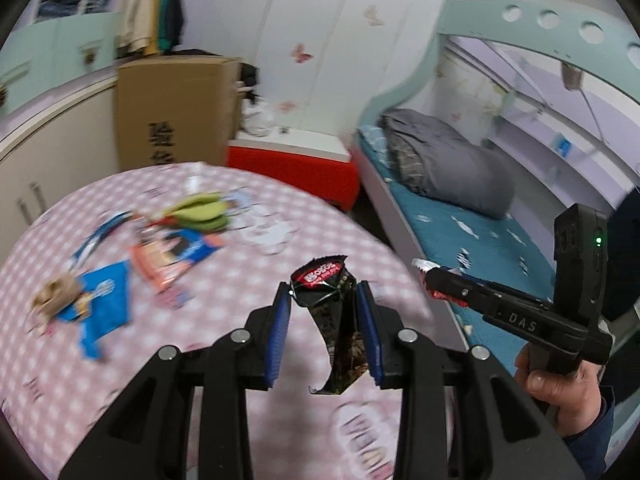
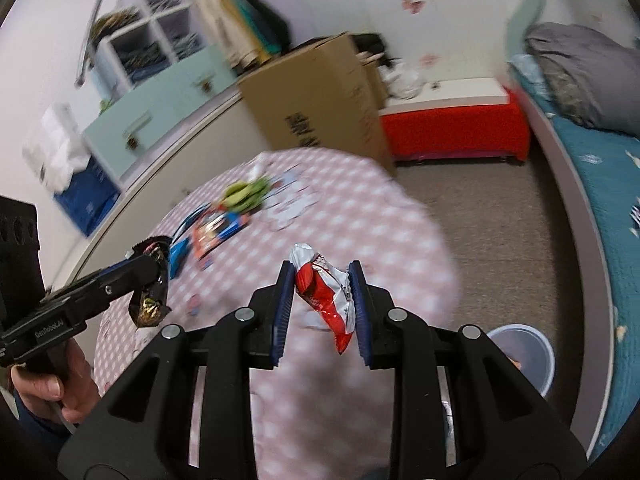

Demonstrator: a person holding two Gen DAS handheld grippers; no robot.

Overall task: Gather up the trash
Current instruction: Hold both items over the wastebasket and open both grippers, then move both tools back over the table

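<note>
My left gripper (image 1: 323, 294) is shut on a black snack wrapper (image 1: 336, 320) that hangs above the round pink checked table (image 1: 280, 264). My right gripper (image 2: 320, 276) is shut on a red and white wrapper (image 2: 326, 300), held above the table's right side. The right gripper also shows in the left wrist view (image 1: 430, 280), and the left gripper in the right wrist view (image 2: 154, 264). More trash lies on the table: green wrappers (image 1: 200, 210), an orange and blue packet (image 1: 176, 252), a blue packet (image 1: 102, 300) and a crumpled brown wrapper (image 1: 54, 296).
A pale blue bin (image 2: 528, 356) stands on the floor right of the table. A cardboard box (image 1: 172, 108) and a red bench (image 1: 292, 168) stand behind it. A bed with a grey duvet (image 1: 448, 164) lies to the right. Cabinets line the left wall.
</note>
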